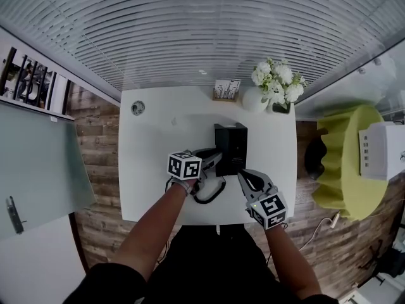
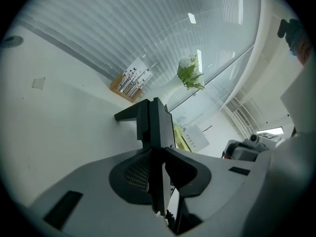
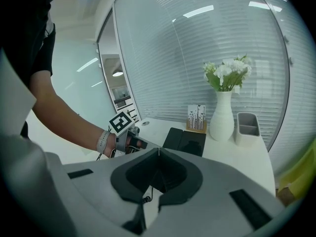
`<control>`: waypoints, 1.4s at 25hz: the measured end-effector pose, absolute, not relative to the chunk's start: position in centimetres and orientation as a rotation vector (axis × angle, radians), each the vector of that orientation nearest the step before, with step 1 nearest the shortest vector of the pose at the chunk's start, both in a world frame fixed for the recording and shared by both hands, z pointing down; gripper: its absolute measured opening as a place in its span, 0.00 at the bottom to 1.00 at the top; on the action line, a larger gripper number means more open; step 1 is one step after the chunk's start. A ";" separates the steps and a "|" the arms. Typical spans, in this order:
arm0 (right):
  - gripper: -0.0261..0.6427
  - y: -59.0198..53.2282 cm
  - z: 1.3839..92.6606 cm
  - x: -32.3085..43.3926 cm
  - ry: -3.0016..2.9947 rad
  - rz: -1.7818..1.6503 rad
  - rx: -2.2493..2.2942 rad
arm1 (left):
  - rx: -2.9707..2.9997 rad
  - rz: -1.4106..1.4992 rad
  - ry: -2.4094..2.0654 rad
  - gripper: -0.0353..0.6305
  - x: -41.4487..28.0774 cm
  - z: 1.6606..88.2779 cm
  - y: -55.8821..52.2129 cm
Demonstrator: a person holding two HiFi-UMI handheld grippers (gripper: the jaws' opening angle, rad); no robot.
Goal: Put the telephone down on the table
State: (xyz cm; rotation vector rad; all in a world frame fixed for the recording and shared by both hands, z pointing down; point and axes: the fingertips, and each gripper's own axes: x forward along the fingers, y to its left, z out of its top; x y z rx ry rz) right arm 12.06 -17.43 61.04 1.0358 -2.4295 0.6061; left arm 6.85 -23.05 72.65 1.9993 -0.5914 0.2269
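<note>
The black telephone base (image 1: 231, 145) stands at the middle of the white table (image 1: 152, 170). The handset (image 1: 211, 159) hangs just left of the base, with my left gripper (image 1: 214, 161) shut on it. In the left gripper view the handset (image 2: 159, 132) shows edge-on between the jaws, which press on both its sides. Its coiled cord (image 1: 212, 195) loops toward the table's front edge. My right gripper (image 1: 242, 176) is just in front of the base, shut with nothing in it. From the right gripper view I see the base (image 3: 185, 141) ahead and the left gripper (image 3: 136, 143) to its left.
A white vase of flowers (image 1: 272, 84), a grey cup (image 1: 281, 107) and a wooden card holder (image 1: 226, 90) line the table's far edge. A small round object (image 1: 138, 108) lies at the far left corner. A yellow-green chair (image 1: 345, 163) stands right of the table.
</note>
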 end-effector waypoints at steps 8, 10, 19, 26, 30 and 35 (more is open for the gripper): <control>0.07 -17.1 60.7 12.5 -2.431 0.592 1.045 | 2.015 0.208 -0.573 0.17 7.1 71.1 -22.4; 0.07 -17.1 60.4 12.4 -2.436 0.586 1.043 | 2.014 0.197 -0.573 0.17 6.9 70.6 -22.3; 0.07 -16.3 58.6 11.8 -2.459 0.537 1.042 | 2.046 0.169 -0.549 0.17 6.4 67.4 -20.4; 0.07 -15.7 56.9 10.6 -2.483 0.500 1.043 | 2.082 0.145 -0.540 0.17 5.2 63.7 -19.0; 0.07 -15.5 55.8 10.0 -2.504 0.481 1.071 | 2.107 0.139 -0.544 0.17 4.3 61.9 -18.3; 0.07 -15.4 54.5 9.1 -2.539 0.450 1.093 | 2.142 0.137 -0.566 0.17 2.8 59.7 -17.2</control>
